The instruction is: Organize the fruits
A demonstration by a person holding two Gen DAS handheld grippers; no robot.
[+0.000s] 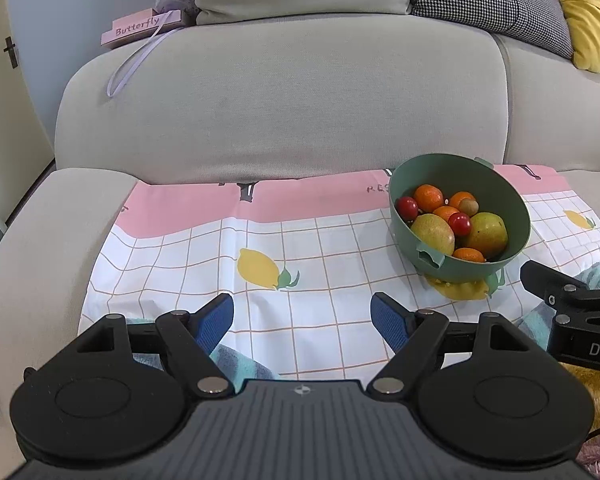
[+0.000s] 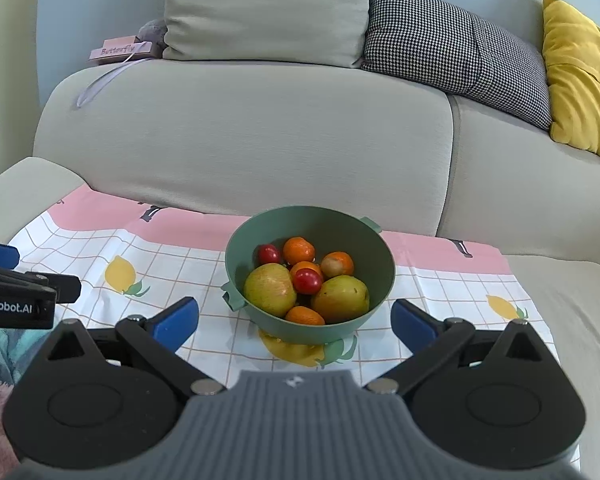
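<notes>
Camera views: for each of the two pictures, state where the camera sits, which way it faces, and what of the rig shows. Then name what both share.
Left wrist: sits on the left gripper, faces the sofa across the cloth; its open blue fingers show, and the right gripper at the right edge.
Right wrist: sits on the right gripper, faces the green bowl head-on; its open fingers show, and the left gripper at the left edge.
Shared: bowl of fruit, cloth, sofa, cushions.
</notes>
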